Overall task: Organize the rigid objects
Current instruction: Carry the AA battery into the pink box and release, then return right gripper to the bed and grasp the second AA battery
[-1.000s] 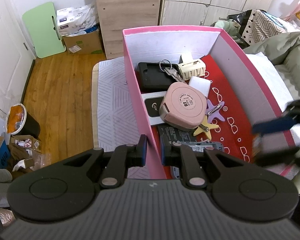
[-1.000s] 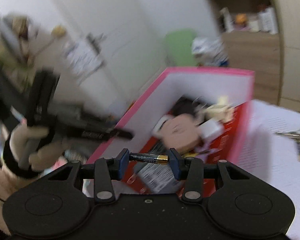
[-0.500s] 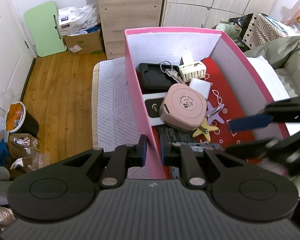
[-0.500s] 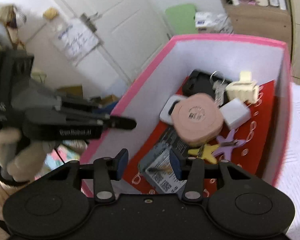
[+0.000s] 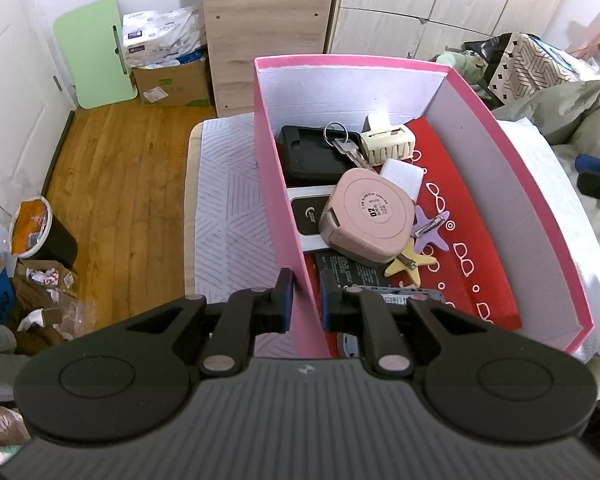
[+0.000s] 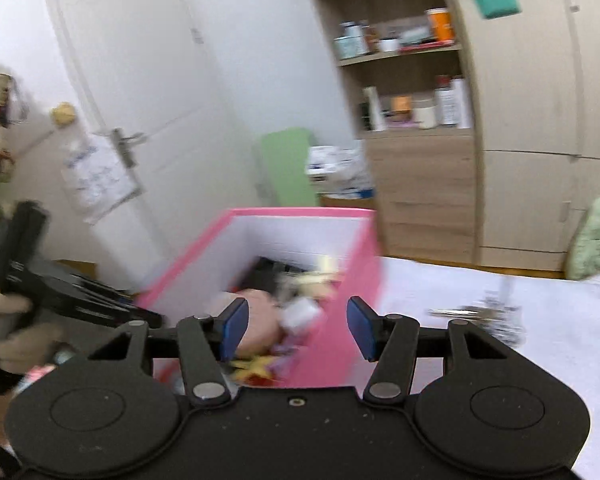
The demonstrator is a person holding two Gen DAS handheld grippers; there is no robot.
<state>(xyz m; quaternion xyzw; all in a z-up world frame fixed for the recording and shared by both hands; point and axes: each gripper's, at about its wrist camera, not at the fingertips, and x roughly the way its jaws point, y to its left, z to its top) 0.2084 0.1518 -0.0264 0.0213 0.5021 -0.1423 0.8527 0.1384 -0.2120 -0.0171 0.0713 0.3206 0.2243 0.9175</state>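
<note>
1. The pink box [image 5: 480,108] is open-topped, with white inner walls and a red patterned floor. It stands on a bed with a white patterned cover [image 5: 228,196].
2. In the box: a pink round tape measure [image 5: 366,216] at centre, keys [image 5: 346,146] at 12 o'clock, star-shaped clips [image 5: 420,240] at 4 o'clock.
3. The left gripper [image 5: 305,300] has its fingers clenched on the box's left wall.
4. The right gripper [image 6: 297,328] is released; its fingers have just been opening, with nothing between them.
5. Room: wooden floor [image 5: 112,184], white door [image 6: 140,92], wooden shelf unit [image 6: 412,80].
</note>
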